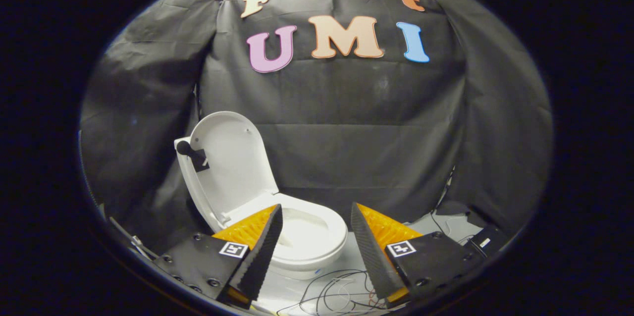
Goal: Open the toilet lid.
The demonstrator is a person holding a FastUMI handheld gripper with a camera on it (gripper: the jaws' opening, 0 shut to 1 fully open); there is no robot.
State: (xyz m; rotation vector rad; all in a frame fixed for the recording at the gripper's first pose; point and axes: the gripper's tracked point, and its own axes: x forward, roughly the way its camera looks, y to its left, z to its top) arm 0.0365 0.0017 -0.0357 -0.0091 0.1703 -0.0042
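A white toilet (317, 244) stands on the floor just beyond my fingers, partly behind the left one. Its lid (230, 162) is raised upright, leaning back toward the black cloth wall, and the seat ring and bowl lie exposed. A small black knob (190, 153) with a black tab sticks out from the lid's left edge. My gripper (317, 214) is open, its two fingers spread wide with nothing between them but the toilet seat seen beyond. The left fingertip (275, 217) overlaps the seat's near left side in view; whether it touches is unclear.
Black cloth walls (346, 123) close the booth behind and to both sides. Thin dark cables (337, 291) lie looped on the pale floor between my fingers, in front of the toilet. A dark box-like object (488, 241) and more wires sit at the right, by the cloth.
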